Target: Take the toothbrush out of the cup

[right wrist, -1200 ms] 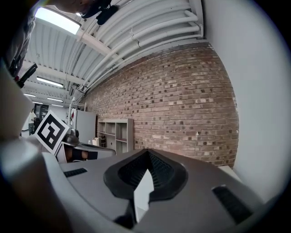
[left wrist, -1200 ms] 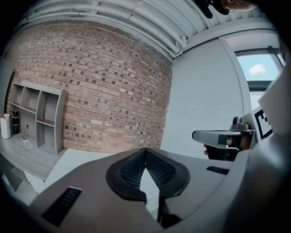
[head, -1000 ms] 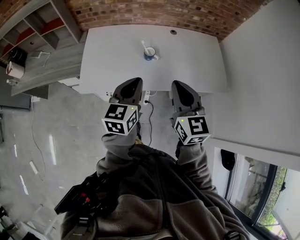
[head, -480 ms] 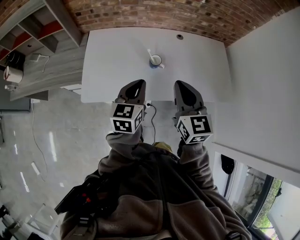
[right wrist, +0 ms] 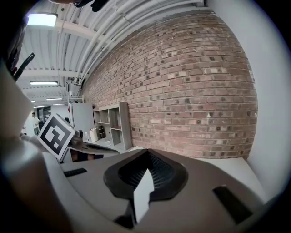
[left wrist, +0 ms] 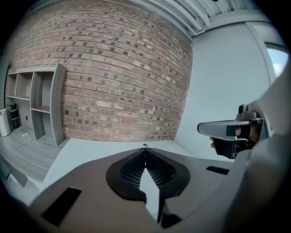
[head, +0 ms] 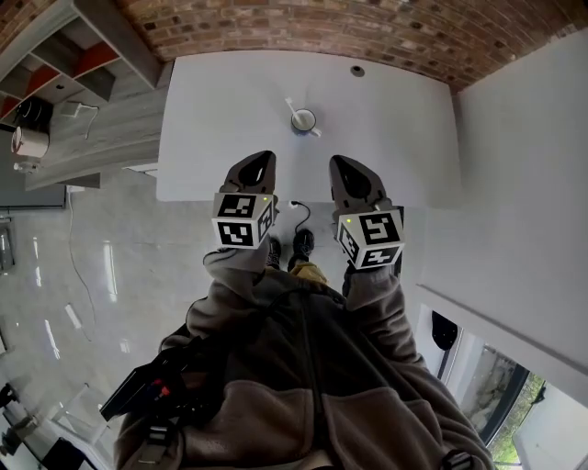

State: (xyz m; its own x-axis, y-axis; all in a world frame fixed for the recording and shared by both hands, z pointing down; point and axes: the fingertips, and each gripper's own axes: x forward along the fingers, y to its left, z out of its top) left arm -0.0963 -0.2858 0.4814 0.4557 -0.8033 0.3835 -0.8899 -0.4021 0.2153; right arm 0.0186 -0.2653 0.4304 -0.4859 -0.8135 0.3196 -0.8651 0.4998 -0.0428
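Note:
A white and blue cup [head: 302, 119] stands on the white table [head: 395, 128], past its middle. A white toothbrush [head: 291, 106] leans out of the cup toward the left. My left gripper [head: 262, 159] and my right gripper [head: 338, 162] hover side by side over the table's near edge, well short of the cup. Both are shut with nothing between the jaws. In the left gripper view the jaws of the left gripper [left wrist: 145, 148] meet at the tip, and the right gripper [left wrist: 227, 129] shows at the right. The right gripper [right wrist: 146, 152] is likewise closed in its own view. The cup is hidden in both gripper views.
A brick wall [head: 322, 27] runs behind the table, which has a cable hole [head: 356, 71] near its far edge. A grey shelf unit [head: 73, 55] stands at the left and a white wall [head: 524, 184] at the right. A cable [head: 299, 213] lies under the table's near edge.
Both grippers have come slightly closer together and nearer the table's edge. The person's shoes now show below the table. The cup and toothbrush have not moved on the table.

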